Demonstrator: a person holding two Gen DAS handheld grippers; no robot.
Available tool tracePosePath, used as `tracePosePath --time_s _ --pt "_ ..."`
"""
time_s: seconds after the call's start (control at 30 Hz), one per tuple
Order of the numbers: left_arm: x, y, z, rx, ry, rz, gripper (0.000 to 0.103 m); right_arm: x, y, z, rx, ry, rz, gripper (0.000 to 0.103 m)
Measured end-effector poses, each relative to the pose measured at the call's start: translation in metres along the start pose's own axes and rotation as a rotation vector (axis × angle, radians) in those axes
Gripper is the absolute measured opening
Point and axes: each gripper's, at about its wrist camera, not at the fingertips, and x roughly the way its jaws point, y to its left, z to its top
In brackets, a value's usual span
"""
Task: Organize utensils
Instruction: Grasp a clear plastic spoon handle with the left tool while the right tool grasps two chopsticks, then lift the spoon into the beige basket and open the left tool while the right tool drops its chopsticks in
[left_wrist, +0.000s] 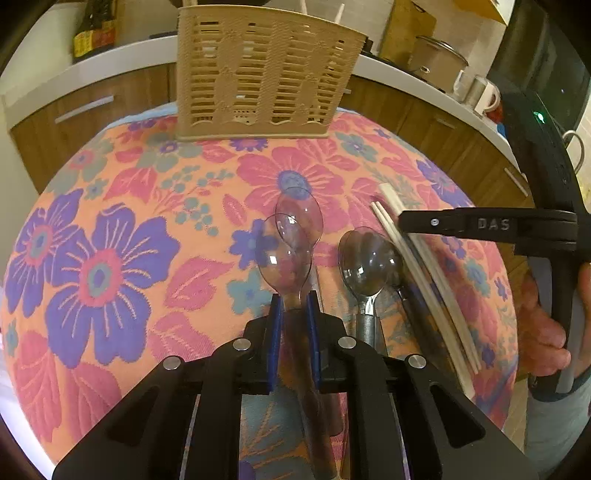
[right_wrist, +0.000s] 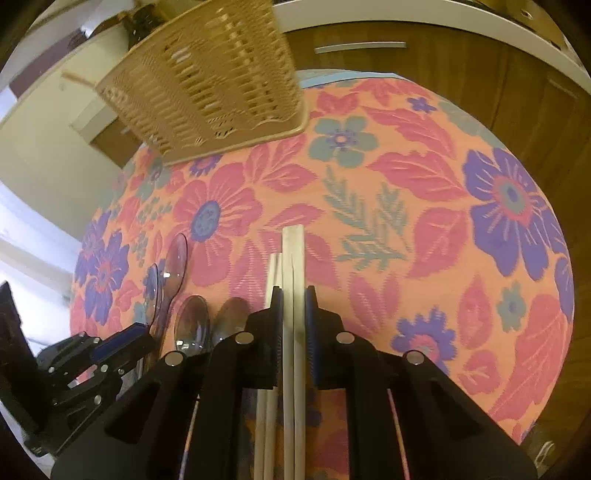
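Grippers both gripped utensils near the beige cutlery basket (left_wrist: 267, 72).
Left gripper (left_wrist: 294, 312) jaws clamped on a clear plastic spoon (left_wrist: 286, 254); right gripper (right_wrist: 293, 308) jaws clamped on a chopstick pair (right_wrist: 293, 266).

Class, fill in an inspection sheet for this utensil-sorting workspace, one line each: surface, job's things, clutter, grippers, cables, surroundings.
Surface: table under a floral cloth, orange with pink and purple flowers.
Job's things: beige slotted utensil basket upright at the far edge; clear plastic spoons in two overlapping pairs; white chopsticks lying beside them.
Clutter: nothing seen on the cloth.
Grippers: left gripper shut on a clear spoon's handle; right gripper shut on a pair of chopsticks, with another pair just outside its fingers.
Cables: nothing seen.
Surroundings: wooden cabinets under a white counter carrying a lidded pot, mugs and a bottle.
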Motion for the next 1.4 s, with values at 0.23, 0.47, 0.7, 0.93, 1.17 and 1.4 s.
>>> tracePosePath --time_s 0.23,0.47,0.7,0.93,1.17,1.4 --pt "-0.004 0.009 -0.002 -0.041 -0.003 0.017 0.011 -0.007 -0.019 -0.001 0.009 0.004 -0.045 0.009" --pt "-0.01 0.022 -0.002 -0.074 0.002 0.037 0.011 -0.004 -0.019 -0.005 -0.024 0.028 -0.081 0.01" --pt "-0.008 0.017 0.0 -0.025 0.033 0.082 0.016 -0.004 -0.014 -0.008 -0.094 0.106 -0.086 0.016" --pt "0.0 0.001 0.007 0.059 0.076 0.141 0.025 -0.002 -0.002 -0.012 -0.178 0.186 -0.144 0.017" --pt "0.006 -0.004 0.015 0.08 0.084 0.197 0.01 0.008 0.015 -0.002 -0.223 0.25 -0.199 0.017" --pt "-0.016 0.007 0.024 0.003 -0.053 0.067 0.01 -0.004 0.021 0.009 -0.223 0.175 -0.151 0.01"
